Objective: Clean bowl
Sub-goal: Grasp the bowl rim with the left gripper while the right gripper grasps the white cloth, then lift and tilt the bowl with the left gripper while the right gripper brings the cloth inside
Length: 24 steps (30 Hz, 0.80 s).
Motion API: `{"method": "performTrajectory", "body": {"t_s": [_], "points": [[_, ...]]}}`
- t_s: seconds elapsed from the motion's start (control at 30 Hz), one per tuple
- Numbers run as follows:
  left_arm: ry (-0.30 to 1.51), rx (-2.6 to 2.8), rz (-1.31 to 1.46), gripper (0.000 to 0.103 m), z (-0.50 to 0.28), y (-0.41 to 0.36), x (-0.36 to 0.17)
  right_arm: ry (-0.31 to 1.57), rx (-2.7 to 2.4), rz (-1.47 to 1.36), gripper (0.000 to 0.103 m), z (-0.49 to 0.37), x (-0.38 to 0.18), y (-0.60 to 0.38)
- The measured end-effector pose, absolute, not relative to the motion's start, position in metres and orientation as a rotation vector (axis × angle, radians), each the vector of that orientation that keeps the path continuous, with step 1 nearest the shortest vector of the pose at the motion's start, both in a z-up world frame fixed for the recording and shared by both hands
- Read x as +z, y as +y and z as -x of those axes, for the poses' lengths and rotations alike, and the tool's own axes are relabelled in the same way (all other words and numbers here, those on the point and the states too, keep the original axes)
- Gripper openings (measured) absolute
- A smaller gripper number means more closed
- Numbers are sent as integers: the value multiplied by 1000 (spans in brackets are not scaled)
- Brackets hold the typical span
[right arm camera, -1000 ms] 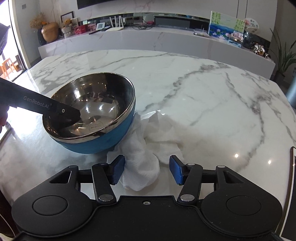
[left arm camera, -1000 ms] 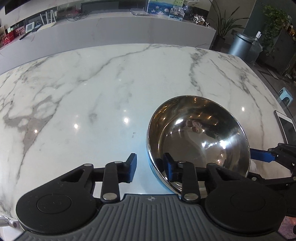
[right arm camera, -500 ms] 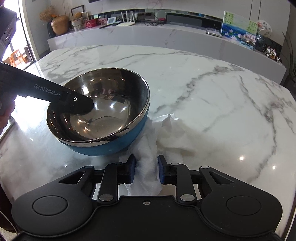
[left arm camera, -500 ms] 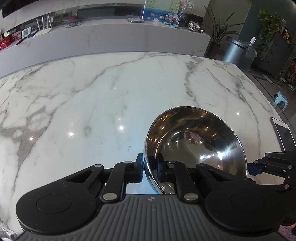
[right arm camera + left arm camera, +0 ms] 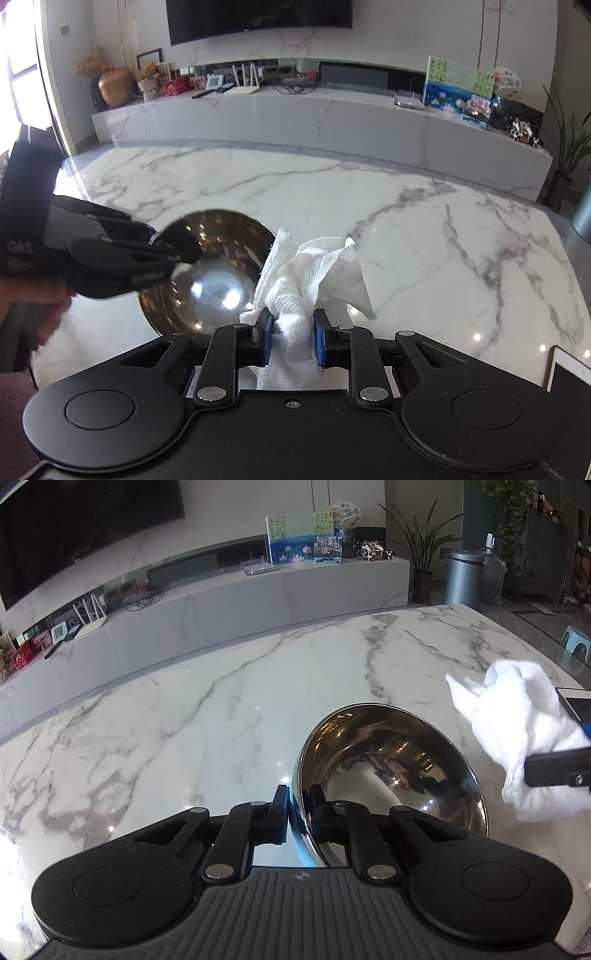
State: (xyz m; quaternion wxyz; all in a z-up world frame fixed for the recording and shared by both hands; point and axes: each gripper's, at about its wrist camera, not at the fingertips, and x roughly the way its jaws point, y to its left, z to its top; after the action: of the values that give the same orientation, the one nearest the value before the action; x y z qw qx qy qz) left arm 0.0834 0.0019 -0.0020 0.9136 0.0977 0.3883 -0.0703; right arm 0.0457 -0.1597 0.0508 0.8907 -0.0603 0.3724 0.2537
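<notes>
Two grips: both grippers are loaded, one with the bowl and one with the cloth.
Left gripper [image 5: 298,821]: clenched on the near rim of the bowl [image 5: 391,771], one finger outside the wall and one inside.
Right gripper [image 5: 293,341]: clamped on a bunched white cloth [image 5: 314,280], its blue pads pressing the wad from both sides; loose folds stand up above them and a tail hangs below.
Bowl position: tipped up on the left gripper's hold, over the marble table [image 5: 184,720]. Whether its underside touches the table I cannot tell.
Bowl opening: the shiny steel inside faces up and toward the cloth side, so the hollow is exposed, not turned away.
Key relation: from the right wrist view the bowl [image 5: 218,273] lies just left of and beyond the cloth, with the far folds overlapping its right rim. From the left wrist view the cloth [image 5: 524,738] hangs to the right of the bowl, apart from the rim.
Nearer hand: the right one carries the wiping tool and is just beside the bowl; the left [image 5: 177,258] only steadies.
Likely next move: a short sideways and downward sweep to the left would bring the wad into the hollow.
Risk: the thin rim grip could let the bowl pivot under wiping pressure.
Nearby: a tablet [image 5: 569,384] lies at the right edge of the table, clear of the path.
</notes>
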Motion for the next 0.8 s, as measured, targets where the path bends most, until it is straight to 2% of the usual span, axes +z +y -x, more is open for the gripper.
{"method": "performTrajectory", "body": {"t_s": [0.13, 0.57, 0.8], "points": [[800, -151, -197, 10, -85, 1, -3, 784, 618, 86, 20, -51, 59, -146], [798, -181, -204, 10, -83, 8, -1, 842, 735, 216, 20, -81, 25, -102], [797, -197, -212, 10, -77, 10, -3, 885, 735, 194, 20, -88, 3, -94]]}}
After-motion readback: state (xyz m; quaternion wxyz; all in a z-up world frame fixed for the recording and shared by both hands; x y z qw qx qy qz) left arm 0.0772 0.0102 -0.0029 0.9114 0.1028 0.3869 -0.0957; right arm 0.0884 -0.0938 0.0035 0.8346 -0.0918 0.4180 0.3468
